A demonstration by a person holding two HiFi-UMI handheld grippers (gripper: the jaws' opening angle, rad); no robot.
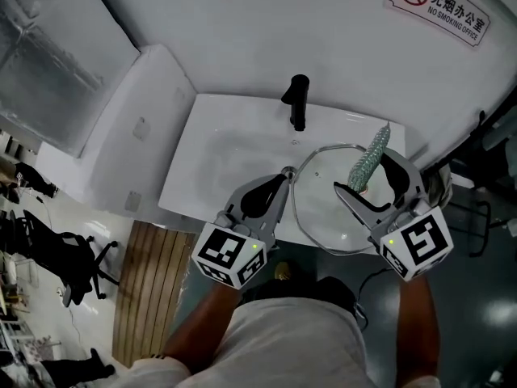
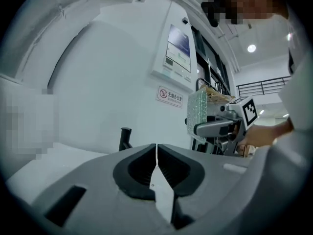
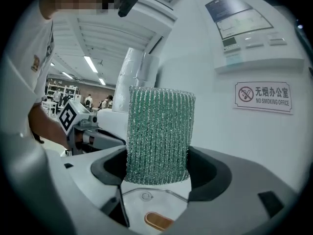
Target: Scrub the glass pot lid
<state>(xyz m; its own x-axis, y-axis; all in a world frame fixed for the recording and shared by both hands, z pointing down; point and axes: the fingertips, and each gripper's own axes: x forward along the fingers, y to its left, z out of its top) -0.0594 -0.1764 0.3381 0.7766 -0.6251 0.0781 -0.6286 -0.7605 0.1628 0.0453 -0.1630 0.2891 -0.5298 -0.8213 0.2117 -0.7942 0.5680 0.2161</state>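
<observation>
Right gripper [image 3: 159, 173] fingers clamp green mesh scrubber [image 3: 159, 131] over round glass lid [image 1: 319, 217]; left gripper [image 2: 156, 153] fingers pressed together.

A black faucet [image 1: 298, 102] stands behind the white sink [image 1: 212, 162], no-smoking sign [image 1: 437, 5] above.

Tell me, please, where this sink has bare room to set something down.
The sink basin is bare on its left, between its left wall and the left gripper. The right half is crowded: glass pot lid, right gripper, green scourer.
</observation>
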